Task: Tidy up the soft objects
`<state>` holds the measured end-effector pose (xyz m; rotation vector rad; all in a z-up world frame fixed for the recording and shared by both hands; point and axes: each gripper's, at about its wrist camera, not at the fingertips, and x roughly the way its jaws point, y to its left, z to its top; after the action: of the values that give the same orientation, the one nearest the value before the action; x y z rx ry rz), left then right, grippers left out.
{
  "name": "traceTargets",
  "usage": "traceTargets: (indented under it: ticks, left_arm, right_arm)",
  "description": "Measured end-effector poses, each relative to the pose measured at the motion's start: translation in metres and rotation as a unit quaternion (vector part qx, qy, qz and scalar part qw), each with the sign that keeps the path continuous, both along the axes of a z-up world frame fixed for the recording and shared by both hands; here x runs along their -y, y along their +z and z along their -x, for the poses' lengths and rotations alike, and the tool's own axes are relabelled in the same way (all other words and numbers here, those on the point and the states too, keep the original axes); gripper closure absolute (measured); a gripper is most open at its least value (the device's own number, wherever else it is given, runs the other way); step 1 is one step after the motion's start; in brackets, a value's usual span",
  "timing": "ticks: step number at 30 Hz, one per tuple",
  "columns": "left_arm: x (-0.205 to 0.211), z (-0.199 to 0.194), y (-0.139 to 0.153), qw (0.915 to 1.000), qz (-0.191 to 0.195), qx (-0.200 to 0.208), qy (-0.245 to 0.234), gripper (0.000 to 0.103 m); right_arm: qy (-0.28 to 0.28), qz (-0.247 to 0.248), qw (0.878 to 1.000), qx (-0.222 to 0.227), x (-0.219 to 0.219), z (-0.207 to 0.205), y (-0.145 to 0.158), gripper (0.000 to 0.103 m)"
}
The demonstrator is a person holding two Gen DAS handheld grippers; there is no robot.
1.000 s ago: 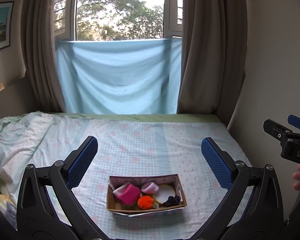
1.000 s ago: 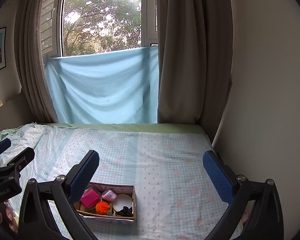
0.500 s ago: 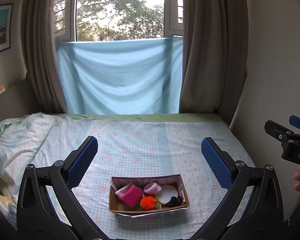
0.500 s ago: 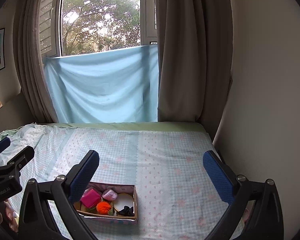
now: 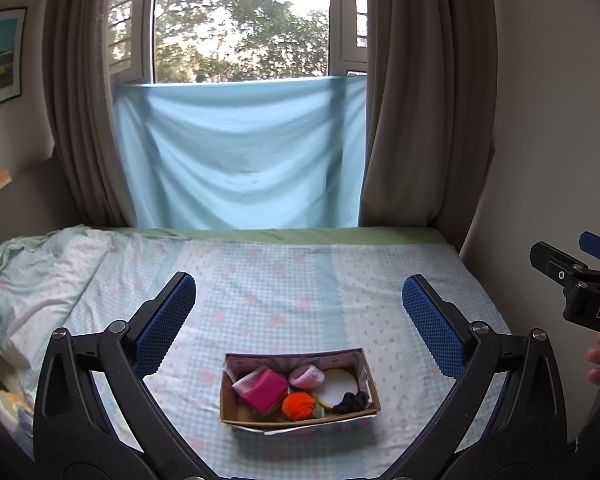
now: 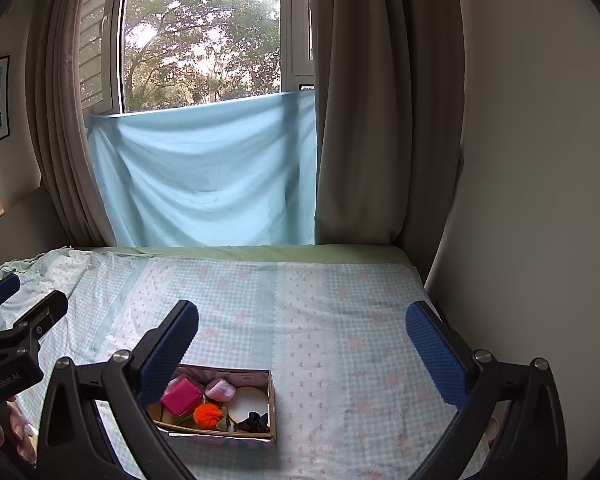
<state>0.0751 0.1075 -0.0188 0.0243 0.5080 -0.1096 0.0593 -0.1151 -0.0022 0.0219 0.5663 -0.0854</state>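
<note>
Down on the bed, a small cardboard box sits on the checked sheet, holding the soft things: a pink cushion-like block at the box's 9 o'clock, an orange pom-pom at its 6, a pale lilac lump at 12, a white round pad toward 3, and something dark and crumpled at 4. The left gripper hangs above the sheet with its jaws spread wide and nothing between them; the box lies at 6 o'clock, below the gap and clear of both pads. The right gripper is likewise wide apart and empty, with the box off at its 7 o'clock, partly behind the left-hand finger.
</note>
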Motion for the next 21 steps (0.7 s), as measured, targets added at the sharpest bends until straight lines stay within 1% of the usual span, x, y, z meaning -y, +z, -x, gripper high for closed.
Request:
traceTargets:
  ticks: [14,16,19,21]
  left_arm:
    - [-0.001,0.008,0.002,1.0000,0.001,0.009,0.003,0.000]
    - [0.001,0.011,0.003,0.9997,-0.010,0.015,0.014,0.000]
    - [0.004,0.017,0.005,0.9980,-0.037,0.036,0.036,0.000]
    - [0.006,0.020,0.005,0.9974,-0.042,0.046,0.035,0.000]
  right_arm:
    - [0.004,0.001,1.000,0.003,-0.006,0.002,-0.004,0.000]
    - [0.005,0.000,1.000,0.003,-0.007,0.002,-0.005,0.000]
    - [0.006,-0.002,1.000,0.004,-0.007,0.002,-0.006,0.000]
    - [0.006,-0.004,1.000,0.004,-0.007,0.002,-0.007,0.000]
